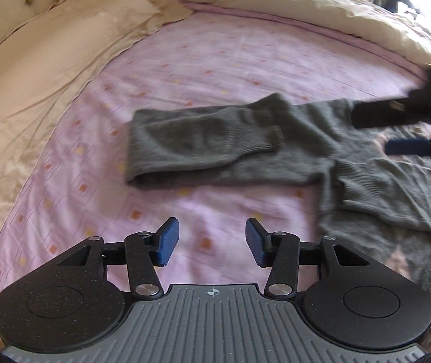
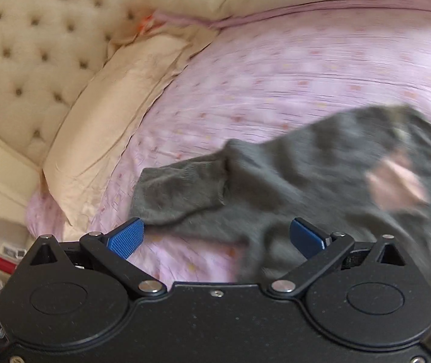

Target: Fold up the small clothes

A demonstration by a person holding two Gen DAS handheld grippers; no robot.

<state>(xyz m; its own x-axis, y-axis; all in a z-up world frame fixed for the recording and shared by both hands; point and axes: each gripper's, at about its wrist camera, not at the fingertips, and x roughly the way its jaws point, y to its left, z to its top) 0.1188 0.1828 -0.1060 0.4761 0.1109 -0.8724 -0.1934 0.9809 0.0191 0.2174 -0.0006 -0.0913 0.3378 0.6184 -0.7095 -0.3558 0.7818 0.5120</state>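
**Grey knit on the pink bedsheet, both claws wide**

Left wrist view: the left gripper (image 1: 212,242) stands wide apart with nothing between its blue pads, above bare pink bedsheet (image 1: 215,60); beyond it lies the grey knit garment (image 1: 203,148), one sleeve folded across the body; at the far right the right gripper (image 1: 397,130) reaches over the garment's edge, its fingers parted; cream pillows (image 1: 49,75) line the bed's rim.

Right wrist view: the right gripper (image 2: 218,239) is spread wide; the grey knit garment (image 2: 291,187) lies blurred just beyond and perhaps partly between its pads, though contact cannot be told; a tufted headboard (image 2: 34,45) stands behind.
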